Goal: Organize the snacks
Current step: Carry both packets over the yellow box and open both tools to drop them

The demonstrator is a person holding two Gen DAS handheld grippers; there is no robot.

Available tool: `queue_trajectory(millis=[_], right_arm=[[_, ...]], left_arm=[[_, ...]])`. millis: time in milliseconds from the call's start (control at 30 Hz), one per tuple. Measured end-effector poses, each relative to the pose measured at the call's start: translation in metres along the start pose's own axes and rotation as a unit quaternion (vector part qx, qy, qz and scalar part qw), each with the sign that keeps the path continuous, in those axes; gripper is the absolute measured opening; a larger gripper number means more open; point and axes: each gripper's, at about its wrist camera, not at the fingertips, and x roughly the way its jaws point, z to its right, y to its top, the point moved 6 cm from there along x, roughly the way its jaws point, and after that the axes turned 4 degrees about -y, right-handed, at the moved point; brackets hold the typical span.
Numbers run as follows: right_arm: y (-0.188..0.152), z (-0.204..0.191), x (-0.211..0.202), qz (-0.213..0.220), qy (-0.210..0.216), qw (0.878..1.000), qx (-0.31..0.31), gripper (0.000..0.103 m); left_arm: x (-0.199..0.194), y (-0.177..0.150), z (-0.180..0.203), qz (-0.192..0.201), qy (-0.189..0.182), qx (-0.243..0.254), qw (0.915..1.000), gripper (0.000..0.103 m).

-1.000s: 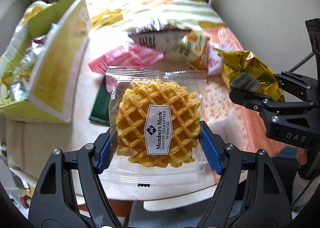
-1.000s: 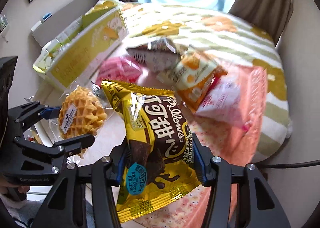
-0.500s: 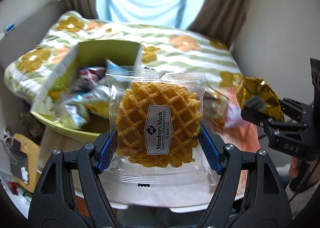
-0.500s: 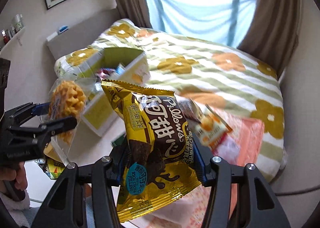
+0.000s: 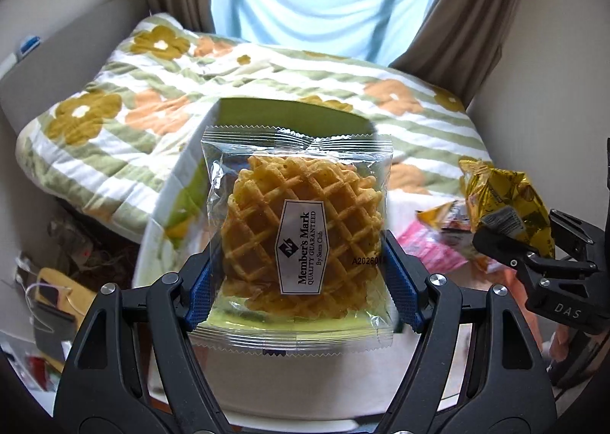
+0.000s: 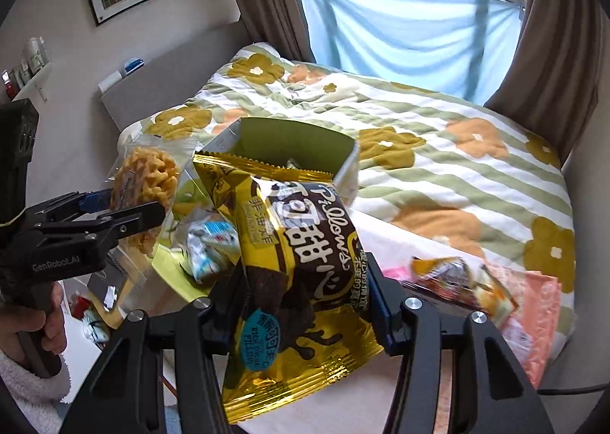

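Left gripper [image 5: 297,274] jaws clamped on a clear-wrapped waffle pack [image 5: 297,243], blue pads pressing both side edges, pack upright and facing the camera, label reads Member's Mark. In the right wrist view the same waffle pack [image 6: 146,182] sits edge-on in the left gripper [image 6: 126,211], raised beside the left wall of the box. Right gripper [image 6: 301,304] jaws closed narrow on a yellow and brown Pillows snack bag [image 6: 293,262], bag squeezed at mid-height, top tilted left, bottom hanging below the pads. From the left wrist view that bag [image 5: 503,205] shows at right in the right gripper [image 5: 507,243]. Green open-top cardboard box [image 6: 289,144] stands on a white table [image 6: 385,239], just behind both held packs; 1 silver-blue wrapped snack [image 6: 211,243] lies inside, other contents blurred. In the left wrist view the box [image 5: 267,114] is mostly hidden behind the waffle pack. Loose snack packs [image 6: 453,281] lie on the table at right, next to a pink patterned cloth [image 6: 533,304]; motion blur, types cannot be told. Floral quilt bed [image 6: 438,152] behind the table. A hand [image 6: 45,323] grips the left gripper handle, white fuzzy sleeve below.
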Motion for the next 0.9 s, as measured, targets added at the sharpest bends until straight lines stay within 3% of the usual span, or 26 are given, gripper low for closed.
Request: queue_trajectory(millis=[233,467,533,600,633,767,900], right_arm=[[0.018,-0.043,0.039,-0.019,-0.017,0.999,0.042,0.050],[0.021,-0.068,0.058,-0.034,-0.046,0.995,0.086,0.050],[0.020,-0.071,0.061,-0.041,-0.054,0.993,0.092,0.050],[0.019,-0.074,0.060,-0.046,-0.059,0.992,0.097,0.050],[0.019,-0.075,0.059,-0.047,-0.061,0.992,0.099,0.050],[0.018,-0.077,0.057,-0.045,-0.073,0.991,0.098,0.050],[0.012,-0.079,0.062,-0.051,-0.070,0.990,0.108,0.050]], left_arm=[[0.034,0.009,-0.065,-0.051,-0.020,0.015,0.9984,0.073],[0.062,0.009,-0.085,-0.086,-0.049,0.045,0.9941,0.074],[0.068,0.008,-0.085,-0.096,-0.045,0.053,0.9929,0.078],[0.069,0.006,-0.084,-0.100,-0.046,0.062,0.9920,0.099],[0.069,0.007,-0.084,-0.098,-0.046,0.066,0.9920,0.103],[0.063,0.002,-0.086,-0.094,-0.047,0.074,0.9917,0.103],[0.056,-0.006,-0.095,-0.097,-0.074,0.043,0.9916,0.103]])
